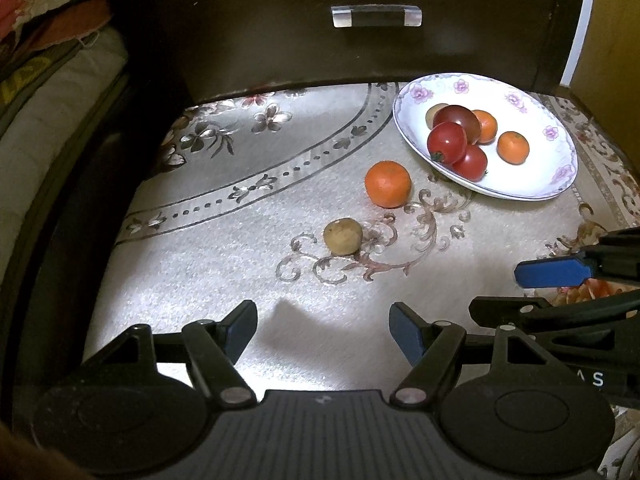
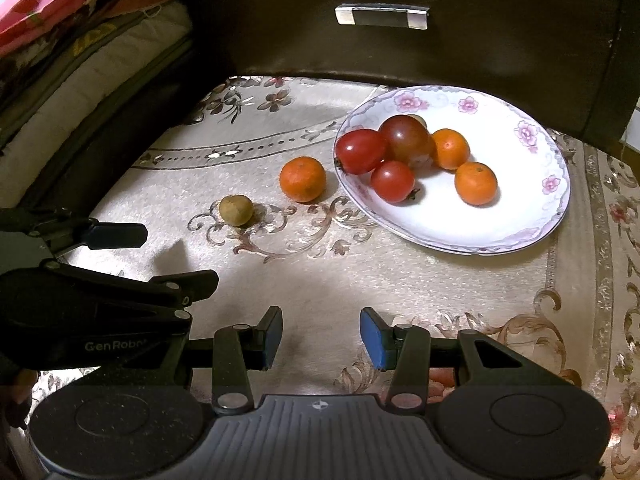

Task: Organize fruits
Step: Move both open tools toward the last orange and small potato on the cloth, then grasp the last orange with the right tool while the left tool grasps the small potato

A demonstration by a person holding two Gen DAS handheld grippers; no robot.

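Two fruits lie loose on the embroidered cloth (image 2: 320, 280) that covers the worktop: a mandarin (image 1: 387, 184) just beside the near-left rim of the flowered plate (image 1: 532, 176), and a small brown fruit (image 1: 343, 236), perhaps a longan though the light is too dim to be sure, a little nearer and further left. The plate sits at the far right, under a dark drawer front (image 1: 360, 40), and already holds three tomatoes (image 1: 447, 143), two more mandarins (image 1: 513, 147) and another small brown fruit half hidden behind them.

Both tools hover over the near edge of the cloth, tilted down toward the fruit. The left gripper (image 1: 323, 334) has its jaws released and spread wide, with nothing between them. The right gripper (image 2: 321, 336) stands with its jaws parted more narrowly, also empty.

What matters for the coming move, I would judge, is that the brown fruit lies almost straight ahead of the left jaws, slightly to their right, with bare cloth between. From the right jaws it lies well off to the far left, beyond the left tool. So the left hand is the nearer one. Being round, the fruit offers no long axis to line up with.
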